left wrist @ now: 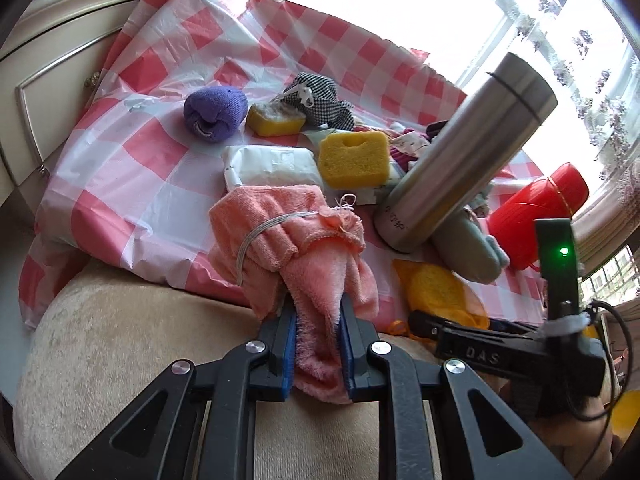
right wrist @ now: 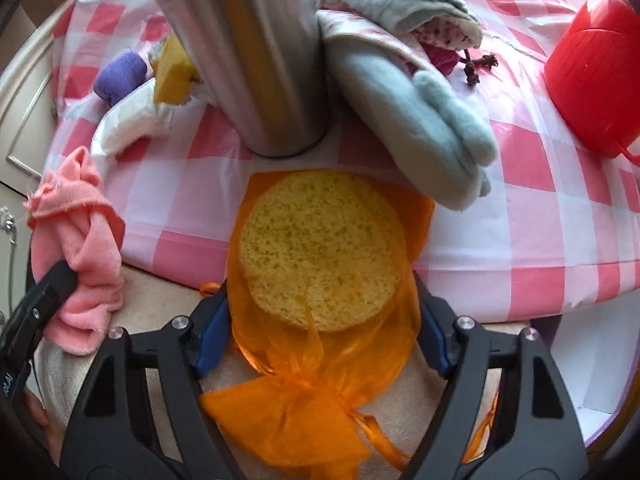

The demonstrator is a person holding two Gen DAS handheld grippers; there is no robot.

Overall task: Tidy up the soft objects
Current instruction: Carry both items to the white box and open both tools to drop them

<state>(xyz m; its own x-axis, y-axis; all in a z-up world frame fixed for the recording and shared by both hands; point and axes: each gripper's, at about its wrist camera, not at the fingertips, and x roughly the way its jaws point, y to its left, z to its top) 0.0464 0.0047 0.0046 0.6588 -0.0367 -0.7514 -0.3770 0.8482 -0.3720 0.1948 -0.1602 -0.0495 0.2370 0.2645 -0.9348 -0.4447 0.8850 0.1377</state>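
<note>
Fluffy pink towel [left wrist: 296,248], porous round sponge [right wrist: 320,248]

Right gripper [right wrist: 320,332] straddles the orange mesh bag [right wrist: 304,400] with the round sponge [right wrist: 324,252] inside, blue pads just beside the mesh on both sides. Behind stands the steel flask [right wrist: 256,60] on the checked cloth [right wrist: 520,208]. Far left, the left gripper [right wrist: 48,284] clamps a pink towel [right wrist: 84,240].

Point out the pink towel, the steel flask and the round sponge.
pink towel [left wrist: 304,240], left wrist view, on its bunched middle.
steel flask [left wrist: 468,152], left wrist view, on its side wall.
round sponge [right wrist: 320,248], right wrist view, on its top face.
</note>
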